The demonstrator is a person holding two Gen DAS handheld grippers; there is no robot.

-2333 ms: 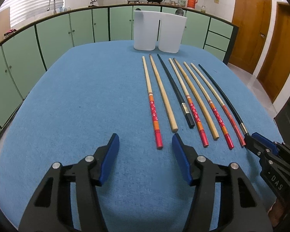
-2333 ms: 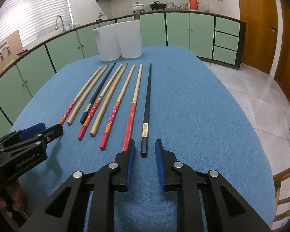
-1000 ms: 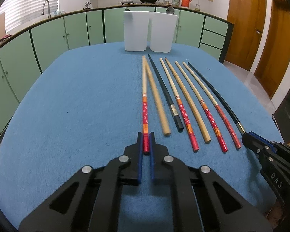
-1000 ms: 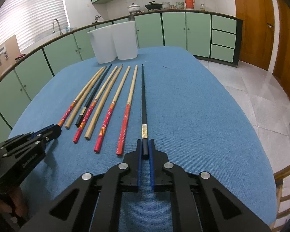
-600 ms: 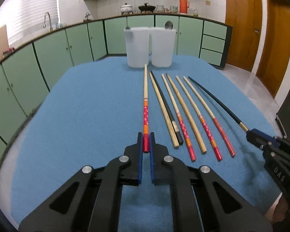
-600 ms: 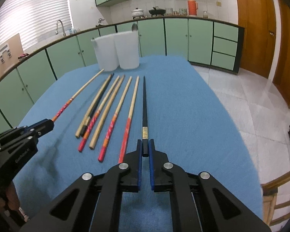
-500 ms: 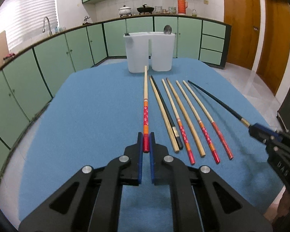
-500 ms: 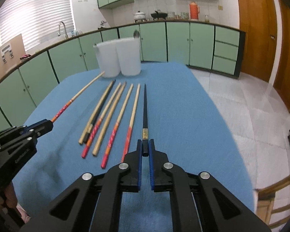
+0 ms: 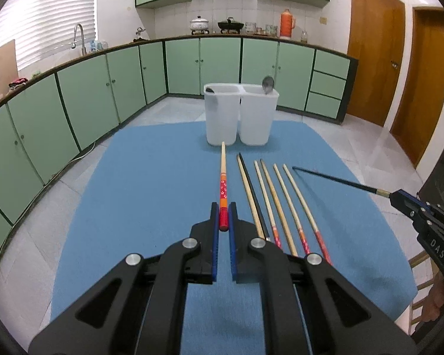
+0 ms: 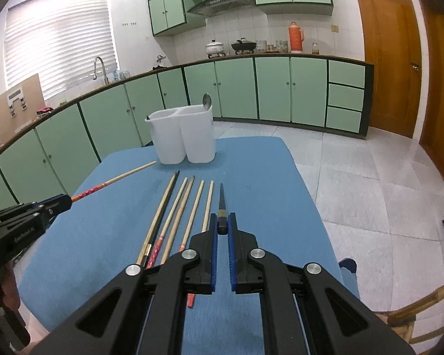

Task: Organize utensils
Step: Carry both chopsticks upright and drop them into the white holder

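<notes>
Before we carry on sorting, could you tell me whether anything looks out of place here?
Nothing stands out. Each gripper holds one chopstick by its end, five more lie side by side on the blue cloth, and the white holder stands upright.

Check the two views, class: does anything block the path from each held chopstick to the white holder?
Nothing visible does. The left gripper holds the red chopstick, its tip aimed at the holder. The right gripper holds the black chopstick with only bare blue cloth ahead.

I count eight chopsticks: one red-ended chopstick in my left fingers, one black chopstick in my right, six on the bench, plus one two-compartment white holder.
</notes>
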